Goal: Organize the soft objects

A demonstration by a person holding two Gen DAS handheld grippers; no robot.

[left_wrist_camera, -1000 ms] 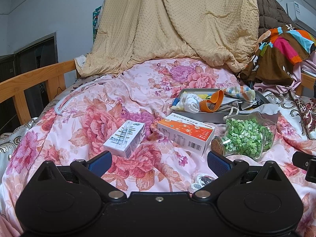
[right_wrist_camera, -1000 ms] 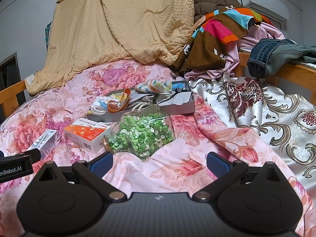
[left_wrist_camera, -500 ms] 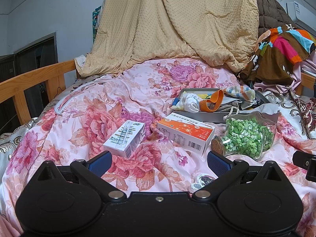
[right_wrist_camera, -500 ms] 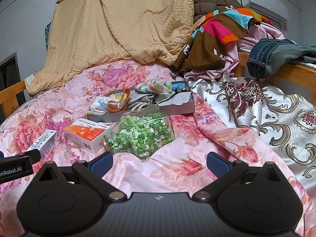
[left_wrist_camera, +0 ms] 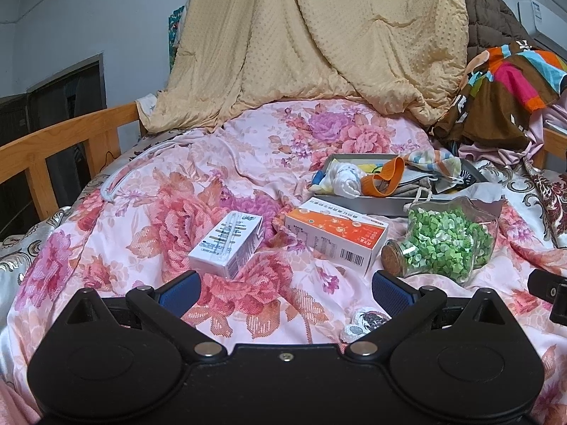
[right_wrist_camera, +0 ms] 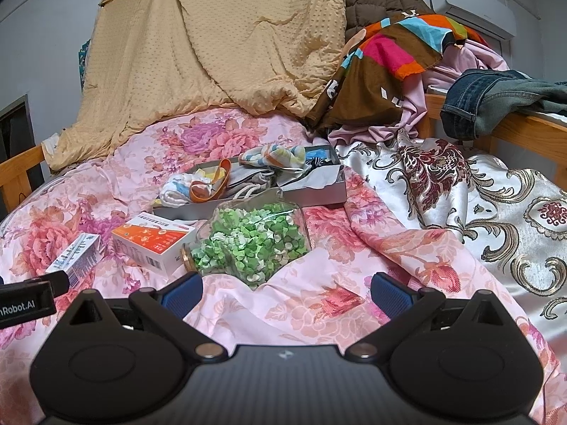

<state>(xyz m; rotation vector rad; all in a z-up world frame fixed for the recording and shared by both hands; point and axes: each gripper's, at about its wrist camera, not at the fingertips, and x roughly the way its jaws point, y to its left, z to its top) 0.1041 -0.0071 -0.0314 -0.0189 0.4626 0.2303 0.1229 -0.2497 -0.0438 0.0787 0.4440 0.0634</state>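
A: Both units idle. Left hand-held gripper [left_wrist_camera: 285, 288] spread wide, nothing between its blue pads; right hand-held gripper [right_wrist_camera: 285, 288] likewise spread and empty. Both hover low over the floral quilt [left_wrist_camera: 170, 212].

B: Where are the soft items?

A: In the grey tray [right_wrist_camera: 319, 187], at about 12 o'clock from the right gripper: a white rolled cloth [right_wrist_camera: 175, 191], an orange strap [right_wrist_camera: 209, 184] looped over it, a striped bundle [right_wrist_camera: 273, 154], grey fabric with cord. All limp and tangled; several hang over the tray rim.

B: Risks?

A: My judgement: the glass jar [right_wrist_camera: 248, 244] of green paper stars lies on its side directly between the right gripper and the tray, cork end at 9 o'clock. It is smooth, rounded, and on a yielding quilt, so a nudge on the way in could roll it. Second: pulling one cloth may drag its neighbours, since the strap and cords interlock.

B: The cartons?

A: Orange-and-white box [left_wrist_camera: 336, 237] and white box [left_wrist_camera: 226, 244], rigid card, sharp edges, resting tilted in quilt folds at 12 and 11 o'clock from the left gripper. They could tip if the quilt is pressed down. A small crinkled foil-like wrapper [left_wrist_camera: 365, 320] sits just beside the left gripper's right finger; what it is I cannot tell.
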